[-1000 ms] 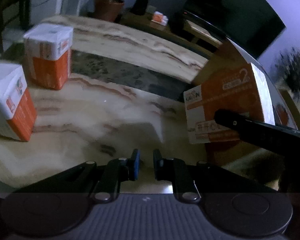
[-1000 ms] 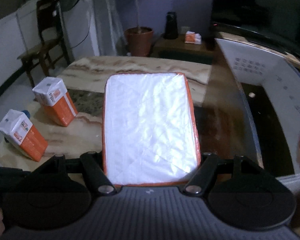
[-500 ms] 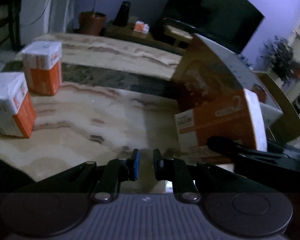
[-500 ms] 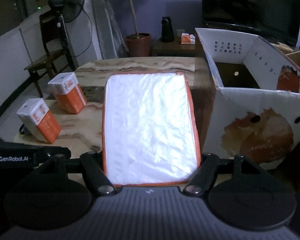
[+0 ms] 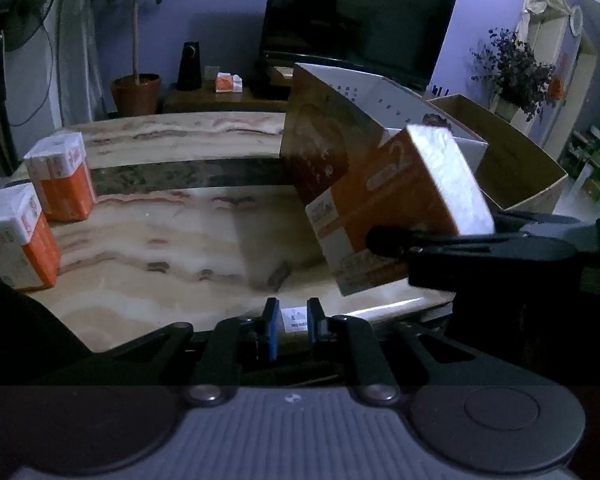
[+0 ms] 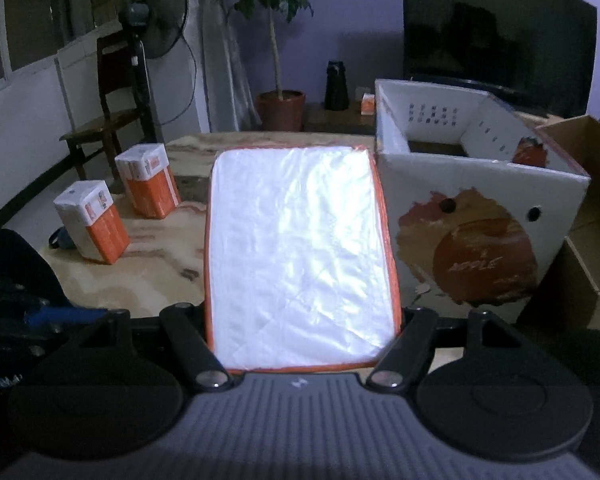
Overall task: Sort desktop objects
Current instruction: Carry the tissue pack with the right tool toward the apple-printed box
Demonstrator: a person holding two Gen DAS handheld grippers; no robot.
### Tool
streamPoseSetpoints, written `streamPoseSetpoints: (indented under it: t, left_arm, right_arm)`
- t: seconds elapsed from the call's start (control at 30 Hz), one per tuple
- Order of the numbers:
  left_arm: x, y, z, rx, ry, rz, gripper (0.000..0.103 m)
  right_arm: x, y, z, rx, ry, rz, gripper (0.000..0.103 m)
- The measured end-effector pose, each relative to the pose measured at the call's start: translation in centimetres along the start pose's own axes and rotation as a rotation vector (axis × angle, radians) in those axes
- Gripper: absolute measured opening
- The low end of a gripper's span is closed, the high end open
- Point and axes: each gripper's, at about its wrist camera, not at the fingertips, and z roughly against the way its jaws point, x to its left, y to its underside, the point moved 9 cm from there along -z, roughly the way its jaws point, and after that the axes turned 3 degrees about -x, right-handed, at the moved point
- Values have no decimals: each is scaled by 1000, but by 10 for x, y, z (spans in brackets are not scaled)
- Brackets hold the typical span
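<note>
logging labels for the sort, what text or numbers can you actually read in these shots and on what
"APPLE", faint, on the orange fruit picture on the white carton.
A large "2" on the orange side of the held tissue pack.
Rows of small print on the carton's inner flaps: too small to read.
Print on the two standing tissue packs: blurred.
White sticker between the left gripper fingers: unreadable.
</note>
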Motion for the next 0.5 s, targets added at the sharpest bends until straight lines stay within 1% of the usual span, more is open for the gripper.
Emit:
streamPoseSetpoints:
  t: [0.13,0.33,0.5]
  left_arm:
    - [-7,2,13,-33,20,1,14]
    - [4,8,21,-53,-32,37,14]
    - [17,9,21,-57,-63,72,14]
  right_arm:
    - [0,2,18,-26,4,14,73]
    - [5,9,35,-29,13,43,73]
    - [9,17,33,-2,22,67,73]
